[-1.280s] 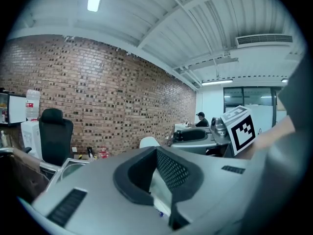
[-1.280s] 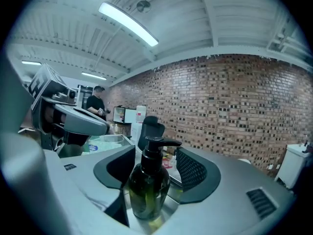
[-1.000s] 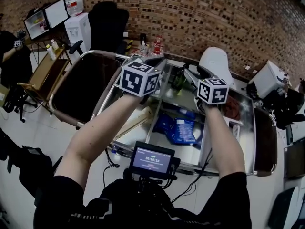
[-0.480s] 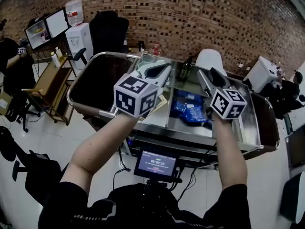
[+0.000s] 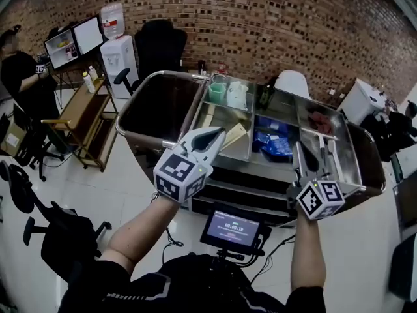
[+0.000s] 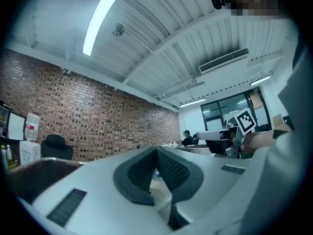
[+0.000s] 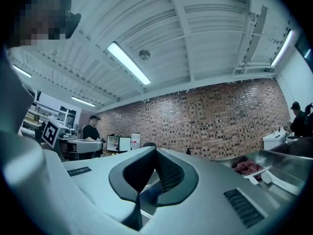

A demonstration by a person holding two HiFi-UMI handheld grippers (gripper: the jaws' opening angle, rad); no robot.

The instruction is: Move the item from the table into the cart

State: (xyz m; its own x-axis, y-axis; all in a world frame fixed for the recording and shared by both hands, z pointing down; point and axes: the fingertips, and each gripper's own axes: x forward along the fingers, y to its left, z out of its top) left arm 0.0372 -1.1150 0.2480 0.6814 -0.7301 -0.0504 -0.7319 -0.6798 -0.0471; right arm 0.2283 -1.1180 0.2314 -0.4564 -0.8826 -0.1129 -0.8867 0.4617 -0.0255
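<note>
Cart (image 5: pixel 349 154) was glossy sheet metal; blue packet (image 5: pixel 273 143), shiny plastic; brick wall (image 5: pixel 273 18) looked rough, matt; floor tiles (image 5: pixel 124 188) smooth, reflective.

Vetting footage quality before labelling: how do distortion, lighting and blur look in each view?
Head view: fisheye bows the red brick wall, top corners darken, detail sharp. Left gripper view: black round vignette, white ceiling strip light blown out. Right gripper view: same vignette, long ceiling tube lamp glaring.

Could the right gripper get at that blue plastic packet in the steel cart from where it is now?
Probably yes. The blue plastic packet lies uncovered in the steel cart, just ahead of the right gripper, with nothing between. Its jaws have just closed empty, so they'd need reopening.
</note>
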